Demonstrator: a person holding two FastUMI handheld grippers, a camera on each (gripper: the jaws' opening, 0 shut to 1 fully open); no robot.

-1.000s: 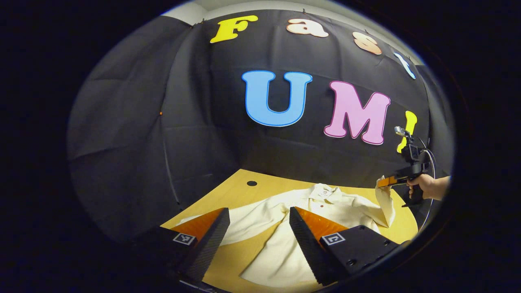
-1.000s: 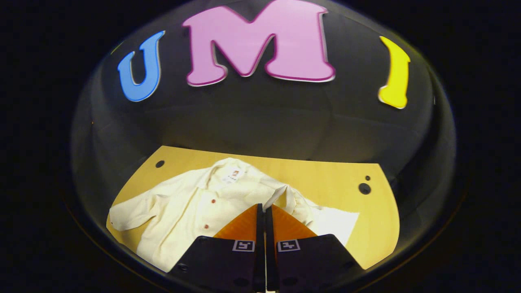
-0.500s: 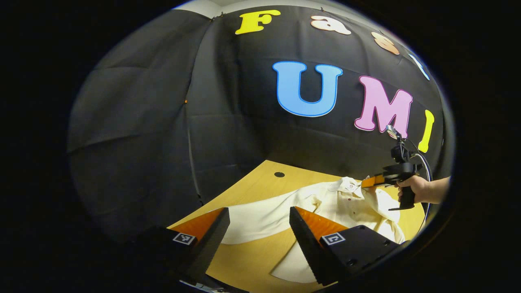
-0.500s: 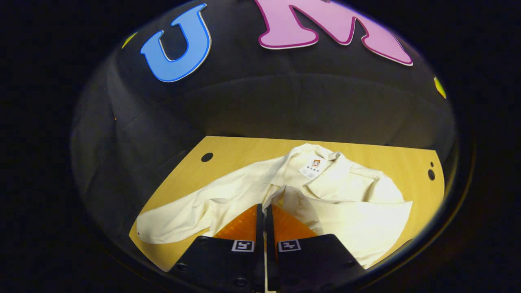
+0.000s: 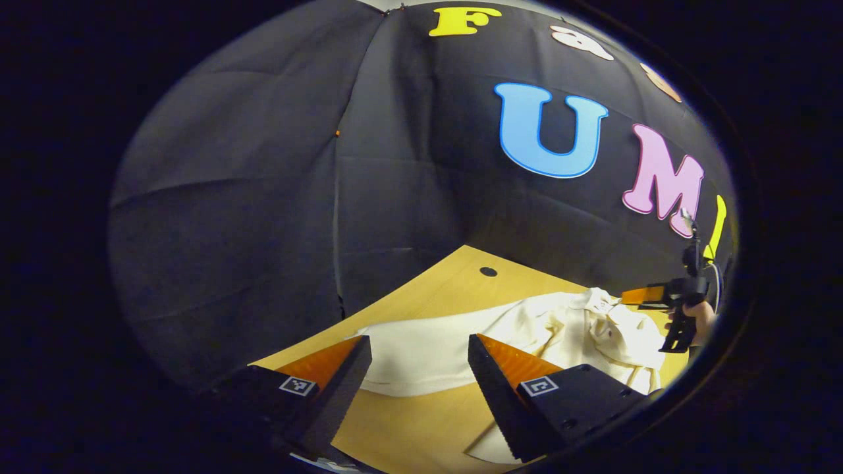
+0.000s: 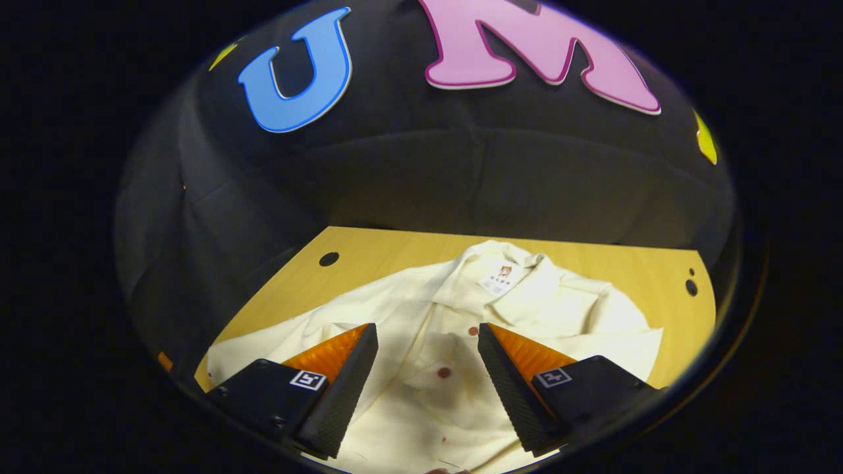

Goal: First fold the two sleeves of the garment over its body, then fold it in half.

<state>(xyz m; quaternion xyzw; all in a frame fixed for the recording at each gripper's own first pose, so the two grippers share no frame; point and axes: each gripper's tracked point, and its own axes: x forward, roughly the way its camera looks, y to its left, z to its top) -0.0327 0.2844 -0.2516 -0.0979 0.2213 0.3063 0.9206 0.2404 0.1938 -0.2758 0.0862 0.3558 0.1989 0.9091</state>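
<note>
— Currently on table (image 6: 395,247): shirt (image 6: 560,309), cream, collar toward wall, red buttons up front. Right sleeve (image 6: 579,342) lying across body; left sleeve (image 5: 421,349) spread out flat toward table's side.

— Handling?

— Judged light, soft, limp; likely to sag and crease when lifted. Best taken at cuff end of left sleeve, pinched through both layers.

— Grippers?

— Left gripper (image 5: 420,359): fingers apart, hovering over left sleeve, nothing held. Right gripper (image 6: 428,355): fingers apart above button line, nothing held.

— Writing?

— Neck label (image 6: 497,280) sewn inside collar, small picture plus print, too small to make out.
</note>
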